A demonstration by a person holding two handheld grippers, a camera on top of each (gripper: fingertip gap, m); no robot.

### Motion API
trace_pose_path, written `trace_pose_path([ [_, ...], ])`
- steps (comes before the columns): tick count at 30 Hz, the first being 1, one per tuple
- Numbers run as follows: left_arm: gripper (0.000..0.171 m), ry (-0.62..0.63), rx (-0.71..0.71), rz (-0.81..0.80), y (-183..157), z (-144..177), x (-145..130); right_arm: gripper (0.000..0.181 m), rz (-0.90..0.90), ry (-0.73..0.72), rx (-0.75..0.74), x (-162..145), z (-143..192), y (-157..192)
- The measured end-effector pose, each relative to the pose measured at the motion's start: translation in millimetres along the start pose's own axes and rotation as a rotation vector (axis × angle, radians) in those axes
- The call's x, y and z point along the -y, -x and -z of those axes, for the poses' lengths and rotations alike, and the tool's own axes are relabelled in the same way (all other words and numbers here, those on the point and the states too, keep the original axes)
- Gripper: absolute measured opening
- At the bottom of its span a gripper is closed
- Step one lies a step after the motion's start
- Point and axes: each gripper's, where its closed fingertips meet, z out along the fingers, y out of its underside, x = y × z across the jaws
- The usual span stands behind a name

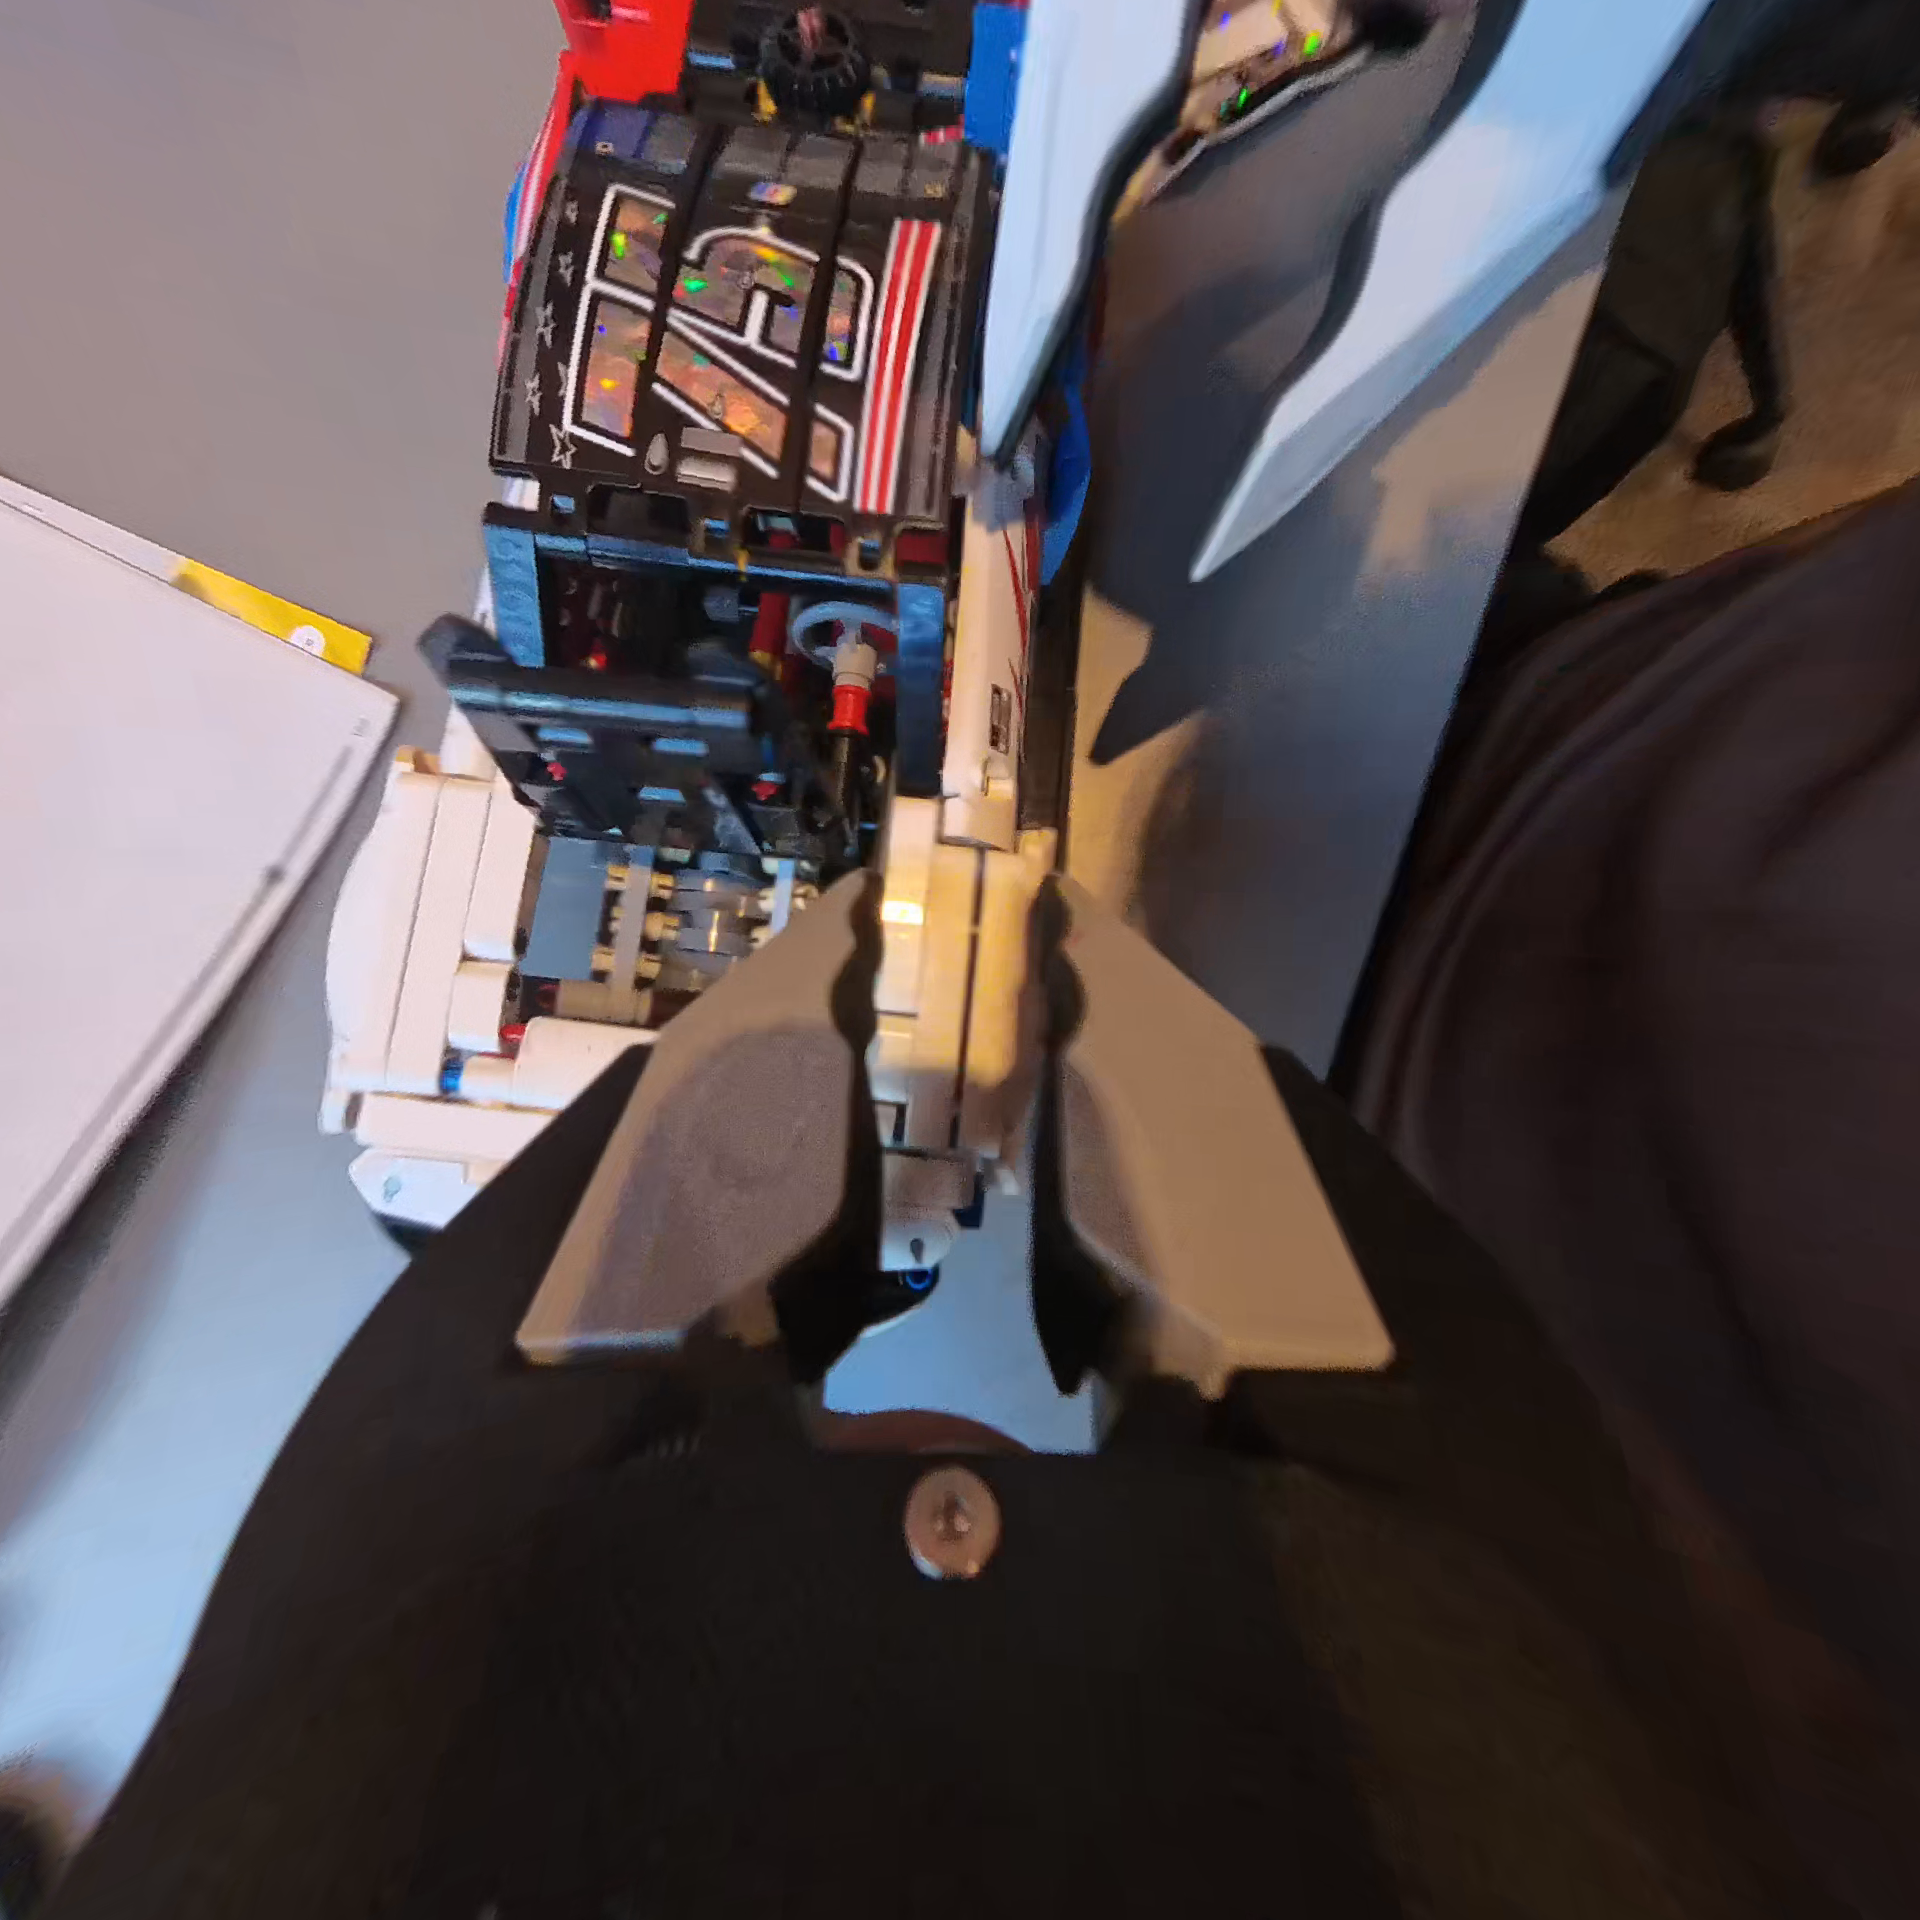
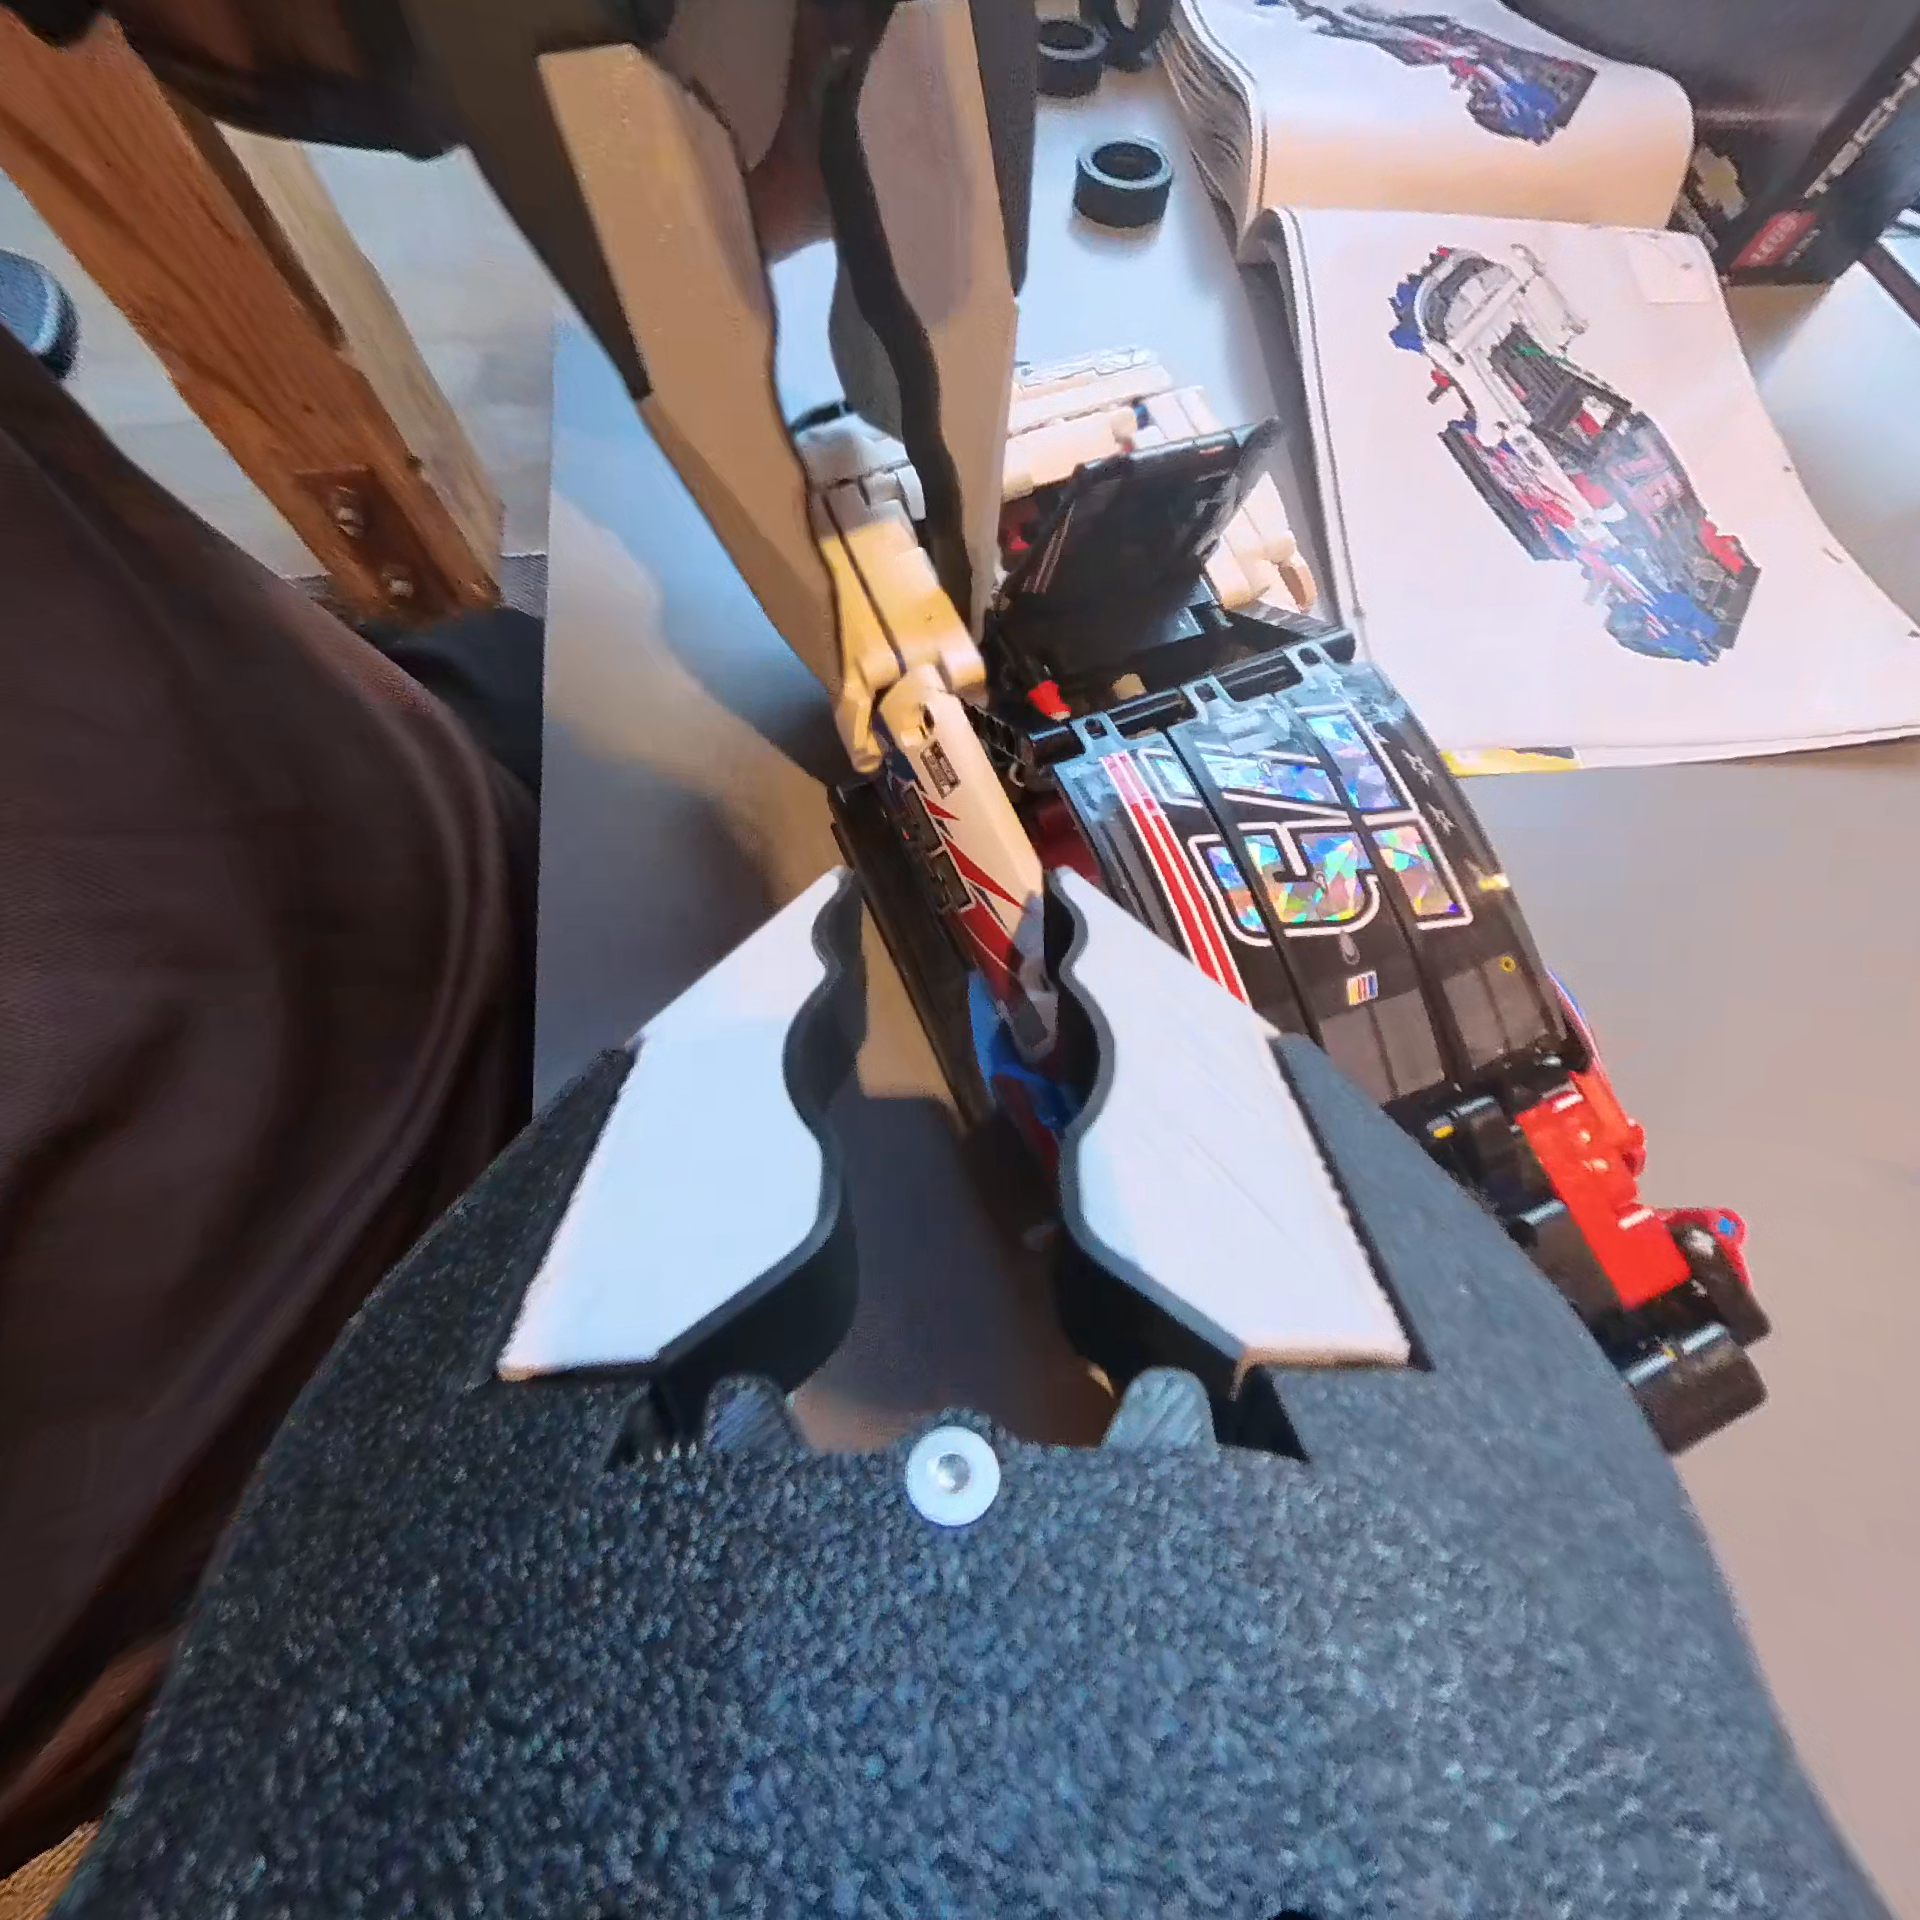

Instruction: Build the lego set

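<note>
Left gripper [image 1: 951, 914]: we clamp the white front corner of the toy car [image 1: 727, 436] | right gripper [image 2: 951, 914]: we pinch the car's white side panel [image 2: 961, 831] near the rear | car on the grey table [image 2: 1683, 935] | beyond: open instruction booklet [image 2: 1621, 499], loose black tyre [image 2: 1127, 182].

Lego car [image 1: 727, 436], partly built, lies on grey table [image 1: 208, 260]. Black roof w/ holographic sticker, red/white stripes + stars along edges. White front bodywork, red rear section [image 2: 1590, 1174], blue bits at sides. Cabin open: grey steering wheel [image 1: 842, 623] visible, black hinged panel [image 2: 1132, 520] tilted up. White side panel [image 2: 966, 821] w/ red/blue graphic stands on the car's near side.
</note>
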Motion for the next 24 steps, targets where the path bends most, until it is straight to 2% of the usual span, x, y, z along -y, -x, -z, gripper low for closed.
trace_pose_path([
  [4, 0.023, -0.044, -0.084, 0.134, 2, 2, 2, 0.033, 0.01, -0.034, 0.029, 1, -6, 3],
  [9, 0.025, -0.015, -0.015, 0.041, 1, 5, 4, 0.037, 0.016, -0.06, 0.0, 4, 0, -1],
  [10, 0.034, -0.02, -0.002, 0.008, -1, 8, 4, 0.039, 0.01, -0.067, -0.014, 4, 6, -5],
  [11, 0.054, -0.043, 0.024, -0.008, -1, 15, 7, 0.04, 0.001, -0.073, -0.029, 4, 13, -9],
  [13, 0.059, -0.113, 0.095, 0.01, 5, 36, 10, 0.048, -0.035, -0.077, -0.067, -1, 28, -21],
  [16, 0.07, -0.254, 0.139, 0.182, 21, 69, -4, 0.054, -0.131, -0.077, -0.148, -16, 51, -43],
  [19, 0.079, -0.28, 0.162, 0.415, 50, 73, -58, 0.055, -0.218, -0.091, -0.216, -31, 68, -58],
  [22, 0.081, -0.338, 0.015, 0.596, 53, 52, -88, 0.055, -0.299, -0.138, -0.169, -34, 71, -48],
  [24, 0.081, -0.392, -0.174, 0.681, 42, 40, -85, 0.048, -0.277, -0.207, -0.064, -17, 63, -18],
])
